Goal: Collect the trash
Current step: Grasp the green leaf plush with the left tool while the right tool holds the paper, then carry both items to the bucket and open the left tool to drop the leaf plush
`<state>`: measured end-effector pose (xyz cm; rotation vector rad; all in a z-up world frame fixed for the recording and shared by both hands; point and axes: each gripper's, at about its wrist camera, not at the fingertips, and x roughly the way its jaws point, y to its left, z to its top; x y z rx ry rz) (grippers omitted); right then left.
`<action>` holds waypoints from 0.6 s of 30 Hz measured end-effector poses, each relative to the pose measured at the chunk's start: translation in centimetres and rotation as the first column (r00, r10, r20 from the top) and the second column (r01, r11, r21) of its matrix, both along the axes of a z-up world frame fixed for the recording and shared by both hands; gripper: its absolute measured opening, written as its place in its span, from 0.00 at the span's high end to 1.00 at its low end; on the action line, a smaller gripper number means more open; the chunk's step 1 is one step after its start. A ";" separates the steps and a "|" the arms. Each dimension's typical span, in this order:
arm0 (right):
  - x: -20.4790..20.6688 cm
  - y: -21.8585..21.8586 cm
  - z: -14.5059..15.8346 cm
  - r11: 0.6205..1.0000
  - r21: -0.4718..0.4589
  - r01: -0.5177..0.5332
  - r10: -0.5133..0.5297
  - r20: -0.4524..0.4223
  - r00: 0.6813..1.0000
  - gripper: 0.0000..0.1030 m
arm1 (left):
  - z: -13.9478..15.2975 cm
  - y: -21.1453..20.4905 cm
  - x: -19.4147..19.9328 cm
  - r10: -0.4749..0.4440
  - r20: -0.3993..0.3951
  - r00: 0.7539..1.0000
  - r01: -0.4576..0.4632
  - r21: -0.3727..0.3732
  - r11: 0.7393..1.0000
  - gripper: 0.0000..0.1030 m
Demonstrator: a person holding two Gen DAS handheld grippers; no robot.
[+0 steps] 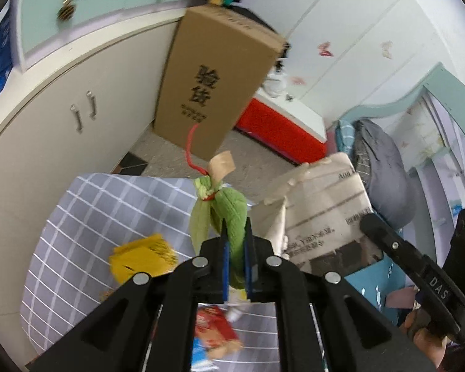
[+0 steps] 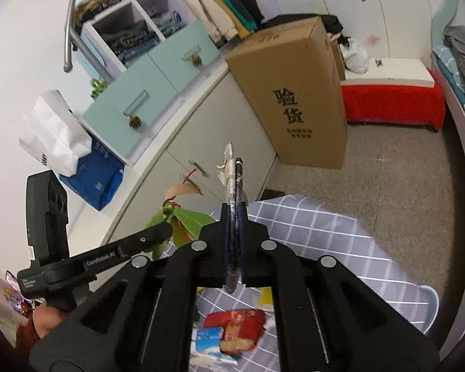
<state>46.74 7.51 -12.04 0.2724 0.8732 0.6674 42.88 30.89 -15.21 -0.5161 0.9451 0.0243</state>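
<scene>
Left gripper (image 1: pixel 235 241) clamping green leaf bundle (image 1: pixel 229 214), jaws nearly closed, hanging above checkered table (image 1: pixel 86 217). Right gripper (image 2: pixel 234 232) pinching flat clear wrapper (image 2: pixel 231 179) over table's far edge; bare floor (image 2: pixel 403 192) lying beyond.

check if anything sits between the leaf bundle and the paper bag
Nothing visible does. The leaf bundle, shut in the left claw, is just left of the paper bag with only open air between them. Whether the bag's mouth is open cannot be seen.
</scene>
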 end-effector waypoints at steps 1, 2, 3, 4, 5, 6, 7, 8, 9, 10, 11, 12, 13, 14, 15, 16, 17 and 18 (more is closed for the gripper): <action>-0.3 -1.2 0.4 1.000 0.000 0.006 -0.006 0.008 1.000 0.95 | 0.6 -1.8 -0.1 -0.014 0.007 1.000 0.014 0.002 1.000 0.93; -0.6 -2.2 0.8 1.000 -0.002 0.010 -0.010 0.015 1.000 0.95 | 0.8 -3.0 -0.3 -0.022 0.010 1.000 0.022 0.002 1.000 0.93; -0.9 -3.4 1.1 1.000 -0.006 0.017 -0.017 0.022 1.000 0.95 | 1.2 -4.8 -0.4 -0.035 0.013 0.999 0.035 0.002 0.999 0.93; -1.3 -5.3 1.4 0.999 -0.011 0.030 -0.030 0.028 0.999 0.95 | 1.3 -6.0 -0.5 -0.045 0.015 0.999 0.045 0.001 0.999 0.93; -1.5 -6.5 1.5 0.999 -0.012 0.039 -0.039 0.029 0.999 0.95 | 1.4 -7.8 -0.6 -0.059 0.015 0.998 0.059 -0.002 0.998 0.93; -1.7 -8.2 1.7 0.998 -0.014 0.053 -0.053 0.028 0.998 0.95 | 1.5 -9.7 -0.6 -0.076 0.012 0.997 0.076 -0.010 0.997 0.93; -1.9 -9.8 1.7 0.998 -0.017 0.067 -0.067 0.027 0.997 0.95 | 1.5 -11.6 -0.7 -0.094 0.008 0.996 0.094 -0.016 0.995 0.93; -2.3 -11.9 1.7 0.996 -0.021 0.086 -0.086 0.025 0.996 0.95 | 1.4 -13.3 -0.7 -0.112 0.005 0.994 0.112 -0.017 0.994 0.93; -2.7 -14.1 1.6 0.994 -0.027 0.107 -0.107 0.023 0.994 0.95 | 1.3 -15.4 -0.7 -0.137 0.000 0.991 0.137 -0.016 0.991 0.93; -3.1 -16.3 1.4 0.991 -0.035 0.128 -0.128 0.019 0.992 0.95 | 1.2 -16.9 -0.7 -0.155 -0.005 0.988 0.155 -0.015 0.988 0.93; -3.4 -17.6 1.2 0.989 -0.042 0.143 -0.142 0.015 0.990 0.95 | 1.0 -18.9 -0.6 -0.176 -0.011 0.984 0.176 -0.015 0.984 0.93; -3.8 -19.4 0.9 0.985 -0.051 0.164 -0.163 0.012 0.987 0.95 | 0.7 -20.7 -0.5 -0.197 -0.019 0.980 0.197 -0.018 0.980 0.93; -4.3 -21.8 0.3 0.980 -0.064 0.190 -0.190 0.004 0.982 0.95 | 0.3 -22.8 -0.5 -0.224 -0.029 0.974 0.223 -0.025 0.974 0.93; -4.7 -23.3 0.0 0.976 -0.071 0.206 -0.207 -0.002 0.978 0.95 | -0.1 -24.6 -0.4 -0.248 -0.036 0.968 0.247 -0.028 0.969 0.93; -5.2 -25.3 -0.6 0.970 -0.081 0.228 -0.230 -0.011 0.973 0.95 | -0.6 -27.0 -0.4 -0.278 -0.051 0.959 0.277 -0.025 0.961 0.93; -5.7 -27.3 -1.3 0.963 -0.097 0.250 -0.253 -0.018 0.967 0.95 | -1.1 -28.4 -0.3 -0.297 -0.062 0.953 0.296 -0.026 0.955 0.93; -6.1 -28.6 -1.7 0.958 -0.110 0.265 -0.269 -0.023 0.963 0.95 | -1.8 -30.1 -0.3 -0.323 -0.077 0.943 0.321 -0.032 0.946 0.93; -6.7 -30.4 -2.4 0.950 -0.124 0.288 -0.293 -0.032 0.955 0.95 | -2.4 -31.6 -0.3 -0.346 -0.090 0.934 0.344 -0.036 0.938 0.93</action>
